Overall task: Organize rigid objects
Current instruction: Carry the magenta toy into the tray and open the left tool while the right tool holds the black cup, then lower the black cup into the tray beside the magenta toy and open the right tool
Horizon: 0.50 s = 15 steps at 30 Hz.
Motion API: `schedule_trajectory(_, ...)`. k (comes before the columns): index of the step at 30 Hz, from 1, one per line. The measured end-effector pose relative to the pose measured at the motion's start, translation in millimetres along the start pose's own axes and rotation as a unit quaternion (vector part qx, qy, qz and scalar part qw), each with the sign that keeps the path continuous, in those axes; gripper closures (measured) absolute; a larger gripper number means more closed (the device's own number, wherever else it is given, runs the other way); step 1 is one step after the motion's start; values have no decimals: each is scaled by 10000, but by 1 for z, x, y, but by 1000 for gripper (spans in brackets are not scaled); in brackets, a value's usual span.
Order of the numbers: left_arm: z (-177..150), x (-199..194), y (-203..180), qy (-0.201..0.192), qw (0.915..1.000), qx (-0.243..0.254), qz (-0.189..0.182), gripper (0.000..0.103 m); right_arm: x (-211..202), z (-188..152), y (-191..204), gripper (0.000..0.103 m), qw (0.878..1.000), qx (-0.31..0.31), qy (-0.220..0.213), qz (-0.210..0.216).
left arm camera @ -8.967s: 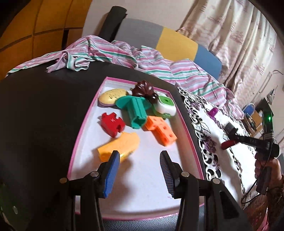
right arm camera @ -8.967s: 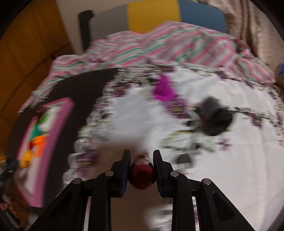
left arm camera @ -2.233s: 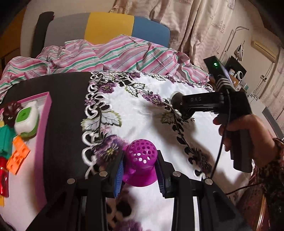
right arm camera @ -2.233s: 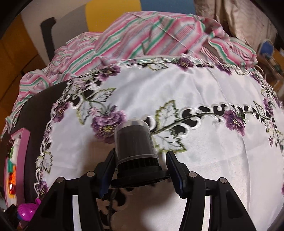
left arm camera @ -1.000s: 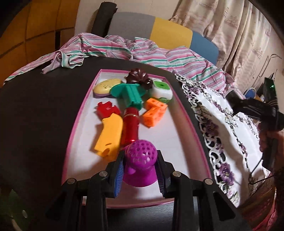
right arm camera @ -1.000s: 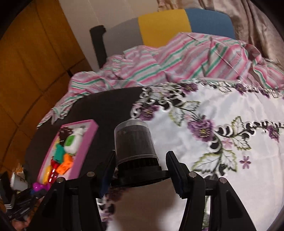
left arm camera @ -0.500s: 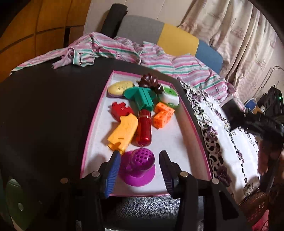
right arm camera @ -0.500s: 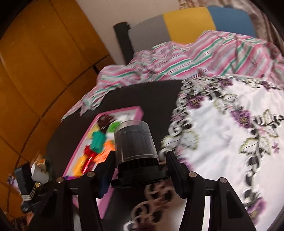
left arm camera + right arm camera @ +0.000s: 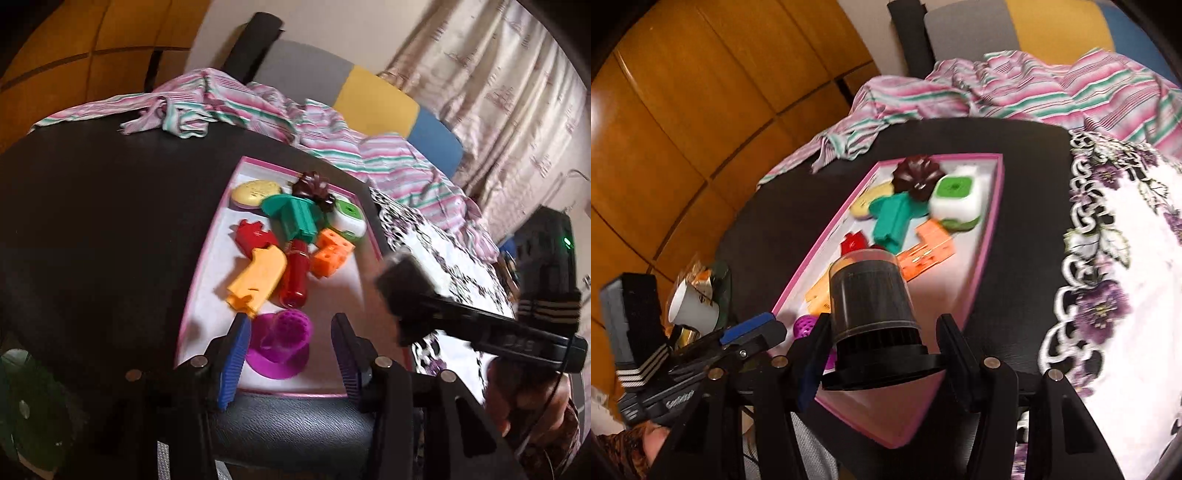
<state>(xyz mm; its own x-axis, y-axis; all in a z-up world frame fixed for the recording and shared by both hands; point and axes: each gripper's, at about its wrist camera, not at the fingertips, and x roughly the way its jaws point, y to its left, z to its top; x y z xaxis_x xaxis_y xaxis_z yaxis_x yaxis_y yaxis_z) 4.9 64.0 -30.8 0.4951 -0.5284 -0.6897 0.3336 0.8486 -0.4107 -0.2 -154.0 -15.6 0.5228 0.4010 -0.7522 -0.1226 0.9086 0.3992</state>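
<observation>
A: Left view first. Left gripper (image 9: 290,345) has its fingers spread wide, nothing between the pads. Purple cup (image 9: 282,341) stands base-down on the tray (image 9: 207,266), near edge, in the gap between the fingers but touching neither

B: Rest of the tray?

A: Yellow piece (image 9: 258,280) and red tube (image 9: 295,277) just behind the purple cup, orange block (image 9: 330,254) right of the tube, red piece (image 9: 255,236), teal piece (image 9: 295,218), brown piece (image 9: 314,190), pale oval (image 9: 255,192), green-and-white box (image 9: 349,218) at the far end. Tray sits on the black desk (image 9: 103,229)

B: What does the right view add?

A: Right gripper (image 9: 881,338) fingers clamped on a black canister (image 9: 873,306): dark, translucent top, ribbed collar, wide flat flange at the bottom. It's held over the tray's near end. Left view only gets it as a blur at the right side. Right view also shows a paper cup (image 9: 692,308) past the desk's left edge and the floral cloth (image 9: 1126,280) on the right

B: And the purple cup there?

A: Just a sliver, mostly hidden behind the canister and finger
</observation>
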Motion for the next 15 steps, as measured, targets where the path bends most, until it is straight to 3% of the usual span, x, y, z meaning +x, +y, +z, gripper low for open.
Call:
schedule_trajectory(2,-1,-1,-3,44,10000,86,-3,57,5,-2,6,45,10000,-8,45,-26)
schedule_trajectory(7,-3,-10,-7,-80,9989,245,399,57,18,-6,17,45,9994,-109,118,-309)
schedule_trajectory(12,-2,-23,-7,-368,9893,400,1351,57,28,-7,20,45,9959,-119,188,-876)
schedule_trajectory(15,-2,-28,-5,-456,9846,444,1625,57,32,-9,20,45,9943,-110,188,-1045)
